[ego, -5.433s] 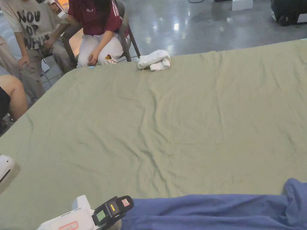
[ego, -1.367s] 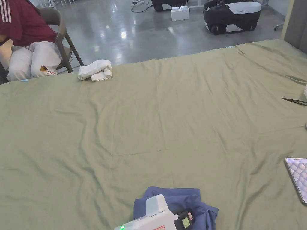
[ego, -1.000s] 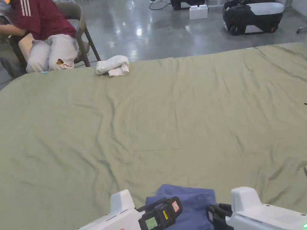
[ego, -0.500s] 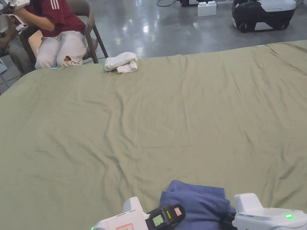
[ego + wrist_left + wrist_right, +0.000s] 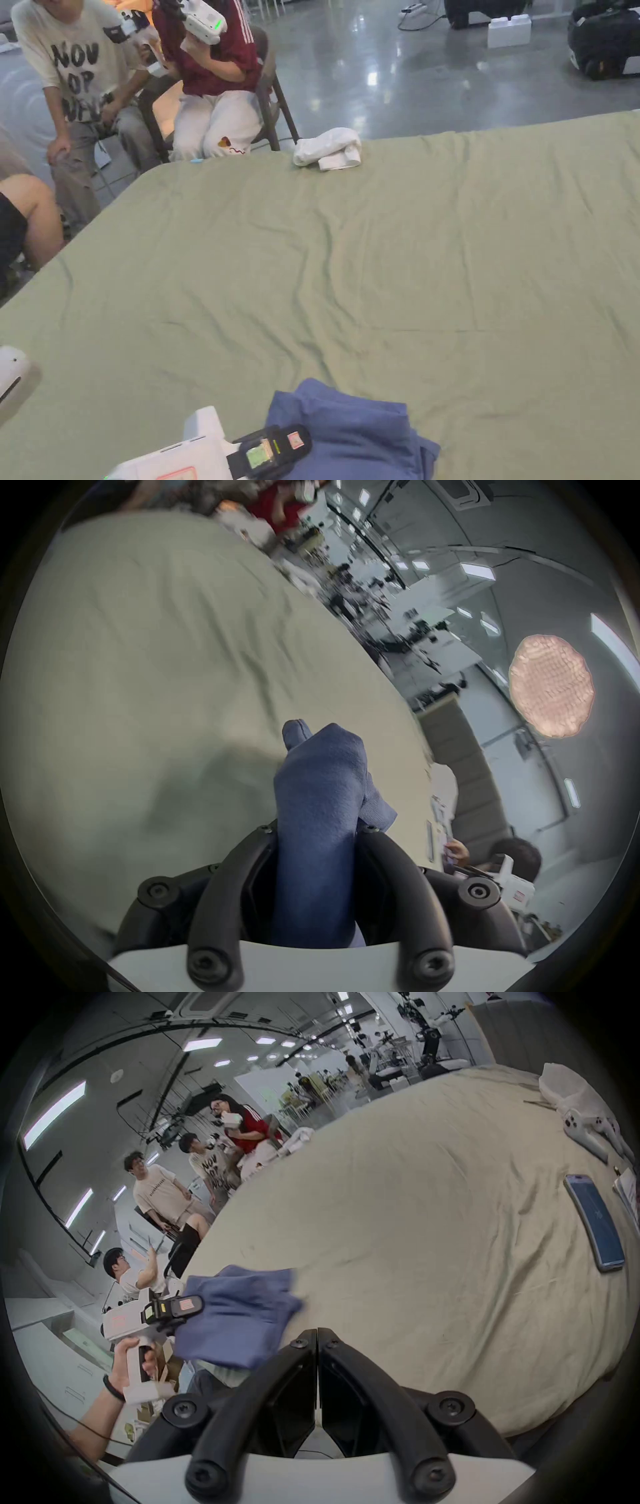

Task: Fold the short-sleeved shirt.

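Head view: the blue shirt [image 5: 350,434] is sitting bunched into a compact bundle at about 6 o'clock on the green-covered tabletop [image 5: 406,262], right by the near edge. The left claw [image 5: 275,445] is reaching into the bundle's left side from 7 o'clock. A white rolled cloth [image 5: 328,149] is lying way off at 12 o'clock, and a few people are hanging around at 10 to 11 o'clock

Left gripper view: the left claw is pinching a thick wad of the shirt [image 5: 320,812], both jaws pressing on the fabric, which is poking up past the tips

Right gripper view: the right claw [image 5: 317,1333] is pressed together on nothing, jaws touching, hanging off the near edge. The shirt is hovering at 9 o'clock with the other claw biting its edge. A phone [image 5: 594,1222] is lying at 3 o'clock

Progress-wise I'd say the folding is mostly done, it's looking small and layered but lumpy. Probably what's left is setting it down and flattening it out
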The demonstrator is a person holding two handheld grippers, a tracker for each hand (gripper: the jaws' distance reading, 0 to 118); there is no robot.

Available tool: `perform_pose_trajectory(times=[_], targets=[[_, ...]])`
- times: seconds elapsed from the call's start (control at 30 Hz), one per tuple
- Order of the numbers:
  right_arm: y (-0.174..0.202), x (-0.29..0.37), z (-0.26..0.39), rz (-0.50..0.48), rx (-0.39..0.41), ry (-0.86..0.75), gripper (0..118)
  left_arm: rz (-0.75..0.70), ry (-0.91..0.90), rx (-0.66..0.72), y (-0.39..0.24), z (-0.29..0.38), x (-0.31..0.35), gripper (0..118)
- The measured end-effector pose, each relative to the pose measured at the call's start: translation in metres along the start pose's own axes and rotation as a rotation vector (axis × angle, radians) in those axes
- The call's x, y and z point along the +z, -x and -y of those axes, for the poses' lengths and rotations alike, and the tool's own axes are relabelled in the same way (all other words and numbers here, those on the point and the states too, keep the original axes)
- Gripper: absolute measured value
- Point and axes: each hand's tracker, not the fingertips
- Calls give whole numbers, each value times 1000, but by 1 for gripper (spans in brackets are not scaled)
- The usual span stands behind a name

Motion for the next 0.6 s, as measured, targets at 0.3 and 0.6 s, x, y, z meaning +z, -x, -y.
perform_pose_trajectory(times=[0.3,0.6], targets=[[-15,19,5,70,22,-31,0,-285,-79,90,111,-77,54,33],[-14,51,-1,140,118,-167,0,-602,-336,-217,34,-62,89,93]])
